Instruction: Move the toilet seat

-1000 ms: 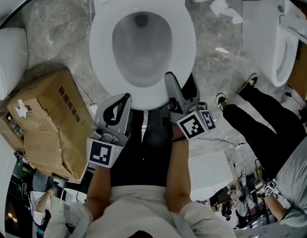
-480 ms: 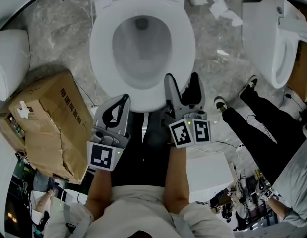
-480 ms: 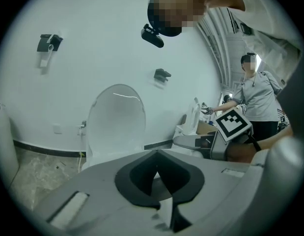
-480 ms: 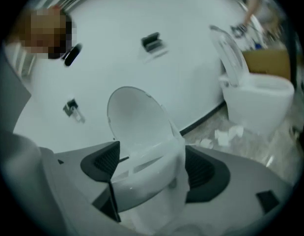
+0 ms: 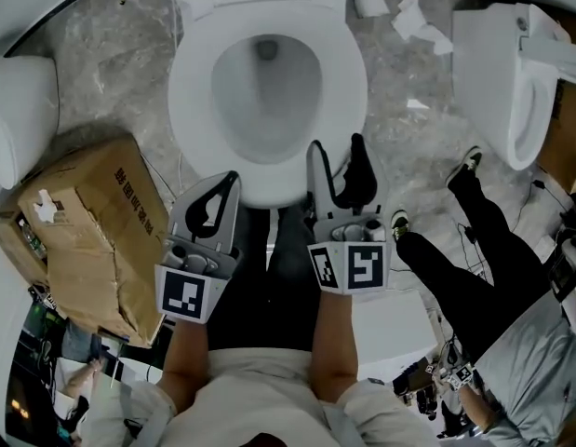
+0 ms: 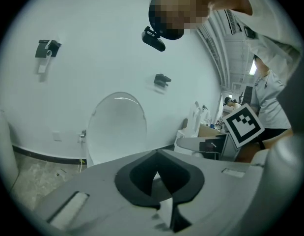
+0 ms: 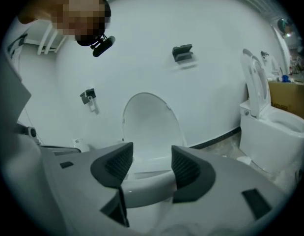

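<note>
The step in hand seems to be the approach to the front edge of the white oval plastic toilet seat [image 5: 190, 91]. The seat lies flat on its bowl in the upper middle of the head view, and its white lid [image 7: 151, 122] stands upright against the wall. The seat does not look lifted yet. I judge that the next move calls for a firm hold on the front rim, then a rise along an arc about the hinge at the back, so that the rim does not slip out.

At the far left a dented brown cardboard box [image 5: 92, 222] stands on the grey marble floor, well apart from the work.

Next comes the left gripper [image 5: 227, 184]. It hovers just before the front left of the seat. Its fingers are together and hold nothing, and I see no contact with the seat.

The right gripper [image 5: 336, 152] is at the front right of the seat. Its fingers have just been closing and now stand about half apart. In the right gripper view the curved front rim of the seat [image 7: 147, 186] shows between the two dark ribbed pads [image 7: 183, 168], a little lower than them. I cannot see that either pad presses on it, so I would not call this a grip.

At the far right a second white toilet [image 5: 497, 73] stands near a person in black trousers [image 5: 464, 277].
</note>
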A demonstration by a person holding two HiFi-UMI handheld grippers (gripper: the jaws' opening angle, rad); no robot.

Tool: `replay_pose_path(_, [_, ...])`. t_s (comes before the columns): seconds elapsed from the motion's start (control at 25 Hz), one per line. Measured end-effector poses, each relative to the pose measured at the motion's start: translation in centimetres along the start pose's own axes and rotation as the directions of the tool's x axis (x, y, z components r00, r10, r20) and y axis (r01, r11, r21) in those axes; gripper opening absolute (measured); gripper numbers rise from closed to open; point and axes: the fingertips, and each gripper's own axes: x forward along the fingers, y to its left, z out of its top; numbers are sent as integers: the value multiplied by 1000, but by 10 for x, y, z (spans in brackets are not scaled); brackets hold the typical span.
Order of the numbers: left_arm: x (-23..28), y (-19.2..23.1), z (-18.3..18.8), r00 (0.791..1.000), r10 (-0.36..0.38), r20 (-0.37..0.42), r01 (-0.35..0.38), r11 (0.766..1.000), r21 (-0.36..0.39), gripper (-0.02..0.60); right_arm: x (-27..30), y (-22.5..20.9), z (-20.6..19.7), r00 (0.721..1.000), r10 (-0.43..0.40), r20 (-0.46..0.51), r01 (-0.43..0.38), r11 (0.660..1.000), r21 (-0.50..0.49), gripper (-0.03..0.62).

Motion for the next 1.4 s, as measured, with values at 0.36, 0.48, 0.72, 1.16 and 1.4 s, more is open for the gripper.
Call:
replay_pose_path(0.36, [5,9,26,999,8,45,-8,1000,20,-2,-6,28,30,992,118,50,-109,983,-144,132])
replay_pose_path(0.48, [7,11,34,998,11,63,-12,1000,26,-2,-9,37,37,987,151,48,-140,973,-185,97])
replay_pose_path(0.72, [11,15,48,996,18,83,-21,999,36,-2,-8,49,48,980,192,43,-176,954,-242,49])
replay_pose_path(1.16, [19,29,82,991,18,132,-26,998,58,-2,3,64,80,971,226,72,-191,925,-328,2])
replay_pose_path(1.4, [23,39,99,987,12,158,-23,997,67,-2,13,71,96,966,244,89,-199,915,-351,2])
